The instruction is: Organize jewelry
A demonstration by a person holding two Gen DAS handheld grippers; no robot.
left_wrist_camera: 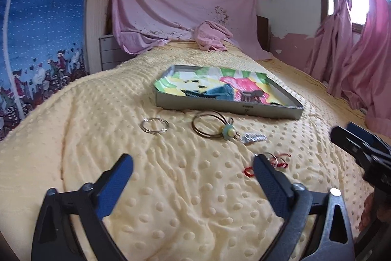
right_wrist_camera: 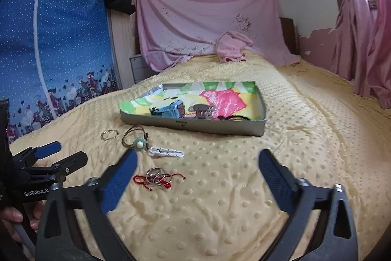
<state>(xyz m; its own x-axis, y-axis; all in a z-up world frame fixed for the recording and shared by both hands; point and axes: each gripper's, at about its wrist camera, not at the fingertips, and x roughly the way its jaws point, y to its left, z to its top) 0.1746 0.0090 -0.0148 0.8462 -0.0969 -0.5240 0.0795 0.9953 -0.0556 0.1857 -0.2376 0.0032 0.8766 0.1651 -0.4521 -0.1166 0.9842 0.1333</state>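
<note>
- The left hand-held gripper [left_wrist_camera: 193, 163] hangs low over the bed [left_wrist_camera: 171, 199], its blue-padded jaws spread wide with only the dotted cream blanket between them.
- The right hand-held gripper [right_wrist_camera: 198, 160] is beside it, jaws likewise apart and gripping nothing.
- A tangle of small silver rings on red cord [right_wrist_camera: 157, 177] lies on the blanket just inside the right gripper's left finger [right_wrist_camera: 122, 177]; from the left wrist view the same tangle [left_wrist_camera: 276, 160] peeks out past the left gripper's right finger [left_wrist_camera: 271, 182].
- Farther up the bed lies a white hair clip [right_wrist_camera: 168, 152], and touching its end a brown cord bracelet with a pale green flower charm [right_wrist_camera: 138, 140].
- A pair of thin silver bangles [left_wrist_camera: 154, 126] rests apart to the left of the bracelet.
- Beyond them sits a shallow grey tray [left_wrist_camera: 227, 109] lined with a bright coloured picture; a few dark pieces lie inside, too small to make out.
- A hand [right_wrist_camera: 12, 217] grips the left tool's handle at the edge of the right wrist view.
</note>
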